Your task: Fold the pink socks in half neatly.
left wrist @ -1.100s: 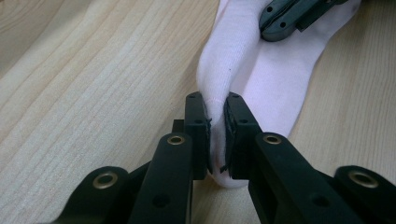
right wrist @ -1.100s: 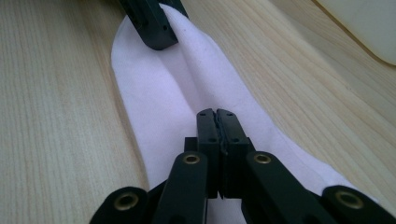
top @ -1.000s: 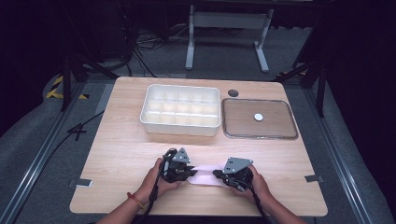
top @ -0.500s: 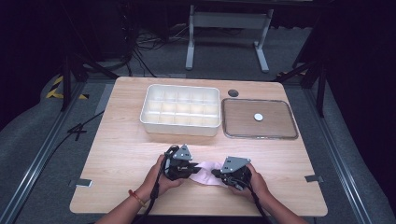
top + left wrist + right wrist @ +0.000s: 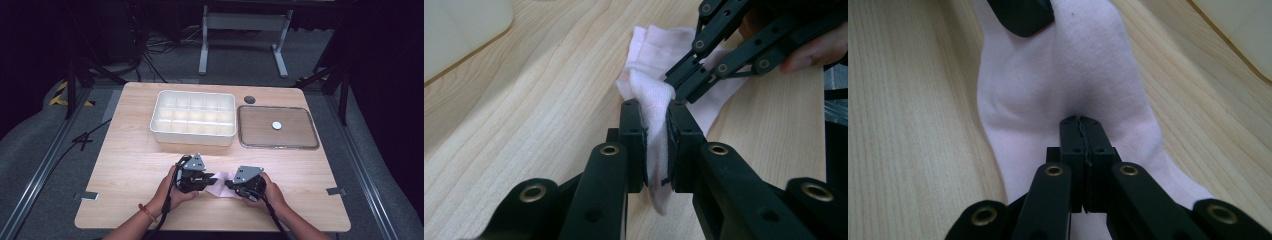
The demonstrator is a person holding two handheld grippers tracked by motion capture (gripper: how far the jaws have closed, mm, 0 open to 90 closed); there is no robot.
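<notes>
Down near the desk's (image 5: pixel 130 190) front edge, the left hand-held gripper (image 5: pixel 656 107) pinches a raised fold of the pale pink sock (image 5: pixel 218 183), while the right hand-held gripper (image 5: pixel 1081 120) clamps its other end.

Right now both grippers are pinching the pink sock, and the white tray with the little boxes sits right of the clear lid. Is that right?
Not quite. The white tray sits left of the clear lid, as the high view shows. The rest holds: the left gripper and the right gripper both pinch the pink sock.
</notes>
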